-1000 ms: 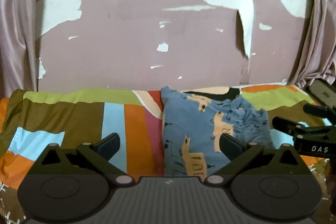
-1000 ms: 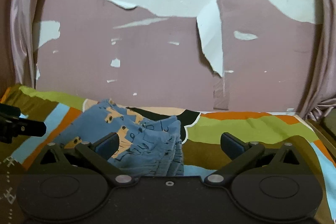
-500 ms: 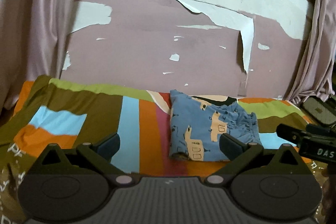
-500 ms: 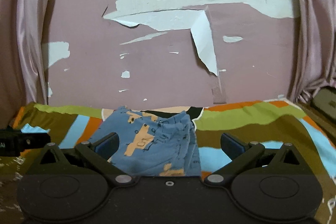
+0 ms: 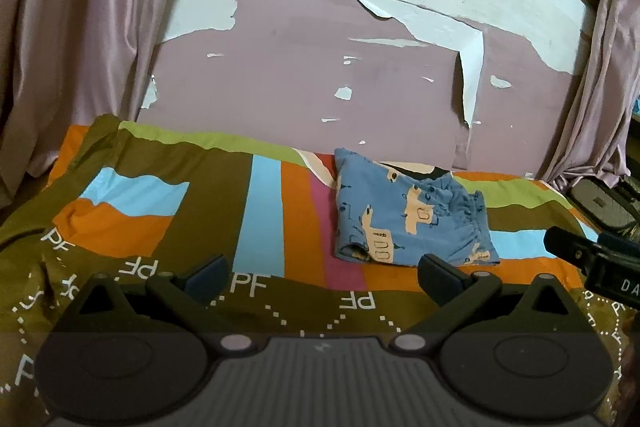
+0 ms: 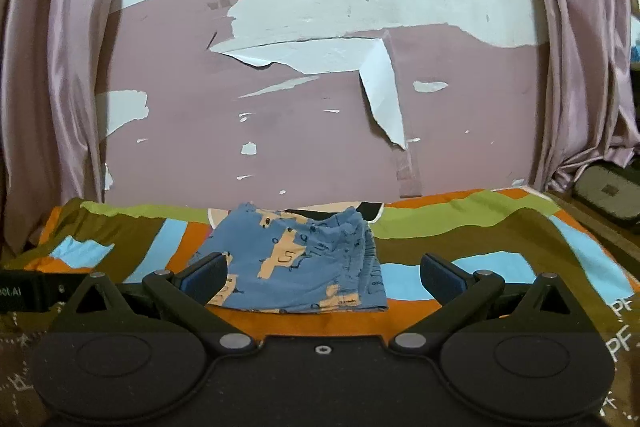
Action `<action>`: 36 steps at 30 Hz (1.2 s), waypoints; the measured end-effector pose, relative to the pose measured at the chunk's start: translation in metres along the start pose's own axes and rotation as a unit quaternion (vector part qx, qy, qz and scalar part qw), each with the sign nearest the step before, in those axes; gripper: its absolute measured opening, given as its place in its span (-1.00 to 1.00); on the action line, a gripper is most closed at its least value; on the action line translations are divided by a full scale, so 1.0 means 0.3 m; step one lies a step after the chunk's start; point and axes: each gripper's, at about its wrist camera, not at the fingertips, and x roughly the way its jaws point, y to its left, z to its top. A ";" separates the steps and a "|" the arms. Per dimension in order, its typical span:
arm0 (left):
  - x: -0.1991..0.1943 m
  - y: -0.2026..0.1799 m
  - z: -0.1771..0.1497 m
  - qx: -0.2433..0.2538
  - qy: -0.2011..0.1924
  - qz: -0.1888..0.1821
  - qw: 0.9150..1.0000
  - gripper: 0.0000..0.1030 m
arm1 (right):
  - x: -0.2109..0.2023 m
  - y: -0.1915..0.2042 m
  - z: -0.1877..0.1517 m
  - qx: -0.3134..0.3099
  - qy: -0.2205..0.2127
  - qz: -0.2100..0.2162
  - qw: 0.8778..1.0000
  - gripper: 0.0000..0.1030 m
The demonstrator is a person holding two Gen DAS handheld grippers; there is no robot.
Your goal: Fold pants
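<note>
Both tongs spread wide, nothing between the fingers. Left gripper (image 5: 322, 273) hangs above the bedsheet (image 5: 264, 211), clear of the cloth. Right gripper (image 6: 322, 273) the same, with the pants (image 6: 296, 259) framed between its fingers but not touched.

Pants (image 5: 408, 219): one pair, blue with tan print, lying on the sheet as a compact folded packet near the back wall (image 5: 280, 67). From the left wrist view they sit at 1 o'clock of the left gripper; from the right wrist view at 12 to 11 o'clock of the right gripper.

Handling, judged: thin, soft, light fabric, no stiffness. Will drape and sag from any pinch point, and stacked layers may slide apart if only the top one is caught. Not fragile, not slippery-looking. The gathered band along the right side of the packet is bunched and thicker, so a good bite there. Otherwise pinch a near corner through all layers, one gripper per corner, at 7 and 5 o'clock of the packet.

Fold looks done or nearly so.

Count:
- pants: 1
- grippers: 2
- bedsheet: 1, striped, with "PF" lettering
- curtains: 2, one at 9 o'clock (image 6: 52, 67), one at 3 o'clock (image 6: 580, 47)
- wall: 1, peeling paint
</note>
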 end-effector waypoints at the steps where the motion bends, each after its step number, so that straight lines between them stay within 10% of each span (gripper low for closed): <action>1: -0.002 0.000 -0.004 0.002 0.000 0.001 1.000 0.99 | -0.007 0.003 -0.005 0.000 0.000 -0.001 1.000 0.99; 36: -0.026 0.034 -0.097 0.024 0.011 0.008 1.000 0.99 | -0.065 0.047 -0.139 0.001 0.014 0.015 1.000 0.99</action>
